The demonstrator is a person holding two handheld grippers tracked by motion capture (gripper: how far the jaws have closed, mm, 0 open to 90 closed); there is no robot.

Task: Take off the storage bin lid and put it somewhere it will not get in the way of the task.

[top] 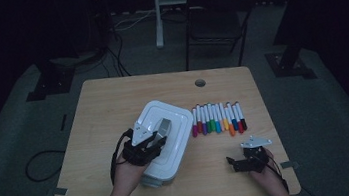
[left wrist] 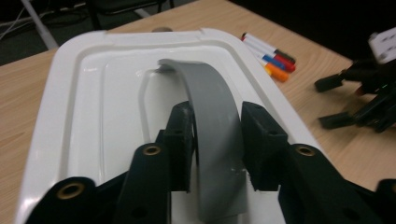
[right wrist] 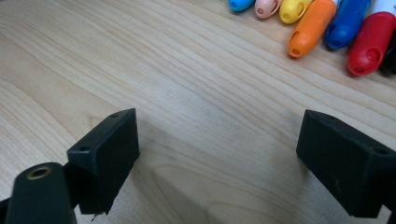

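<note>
A white box [top: 177, 115] with a lid [left wrist: 93, 102] lies slantwise on the middle of the wooden table [top: 108, 106]. A grey arched handle [left wrist: 205, 88] runs along the lid. My left gripper [left wrist: 217, 140] is shut on this handle [top: 163, 126], one pad against each side. To the box's right lies a row of several coloured markers [top: 217, 119], caps toward me. My right gripper [top: 236, 163] hovers low over bare wood near the front right corner, open with nothing between its fingers [right wrist: 107, 154]. The marker caps [right wrist: 308, 28] lie just beyond it. The left gripper view shows the right gripper [left wrist: 336, 102] too.
A round cable hole [top: 200, 82] sits near the table's far edge. Beyond the table stand a dark folding chair [top: 218, 17] and a white stand leg [top: 157, 14] on grey carpet. Cables [top: 40, 167] trail on the floor at the left.
</note>
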